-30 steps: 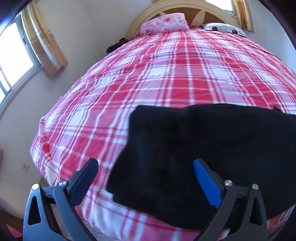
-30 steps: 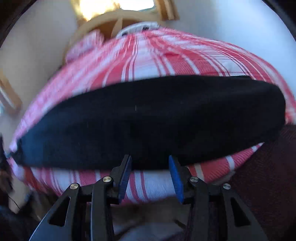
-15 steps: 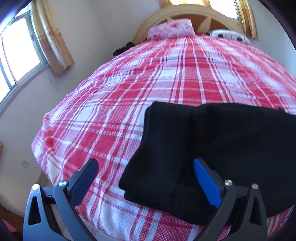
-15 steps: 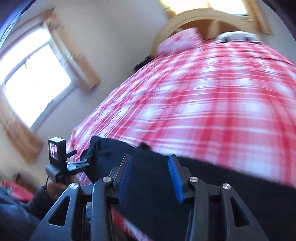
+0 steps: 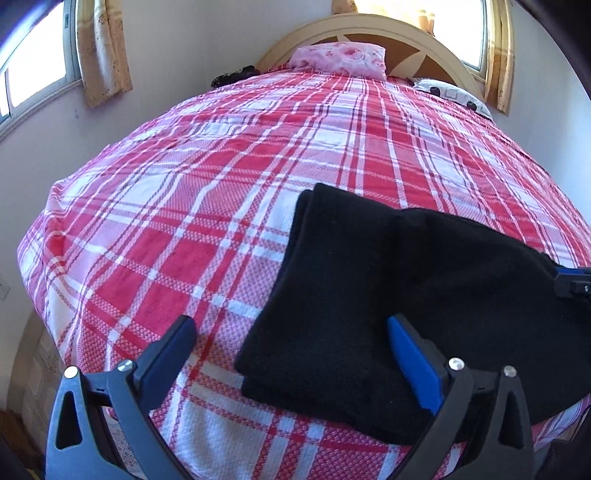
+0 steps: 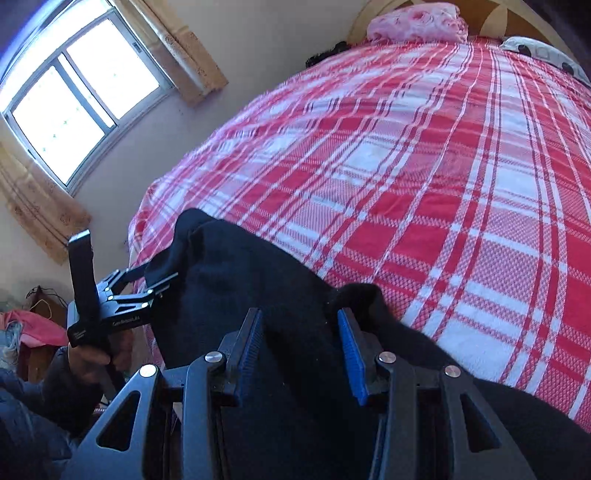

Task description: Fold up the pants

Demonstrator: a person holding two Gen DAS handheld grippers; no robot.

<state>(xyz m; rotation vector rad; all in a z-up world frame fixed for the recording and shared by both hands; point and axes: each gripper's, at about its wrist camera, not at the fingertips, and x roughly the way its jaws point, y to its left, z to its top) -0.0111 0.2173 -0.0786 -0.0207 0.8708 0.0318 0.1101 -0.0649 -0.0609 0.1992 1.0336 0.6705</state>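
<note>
Black pants lie folded in a thick stack near the front edge of a bed with a red and white plaid cover. My left gripper is open wide over the stack's left end, empty. In the right wrist view the pants fill the lower middle. My right gripper is open, its jaws apart just above the black cloth, holding nothing. The left gripper also shows in the right wrist view, at the pants' left end. Part of the right gripper shows at the right edge of the left wrist view.
A pink floral pillow and a white patterned pillow lie by the wooden headboard. Windows with beige curtains are on the left wall. Clutter and red cloth sit on the floor at left.
The right gripper has swung from the pants' front edge up and over to the left, now above the stack. The left gripper has pulled back slightly and stays open.
</note>
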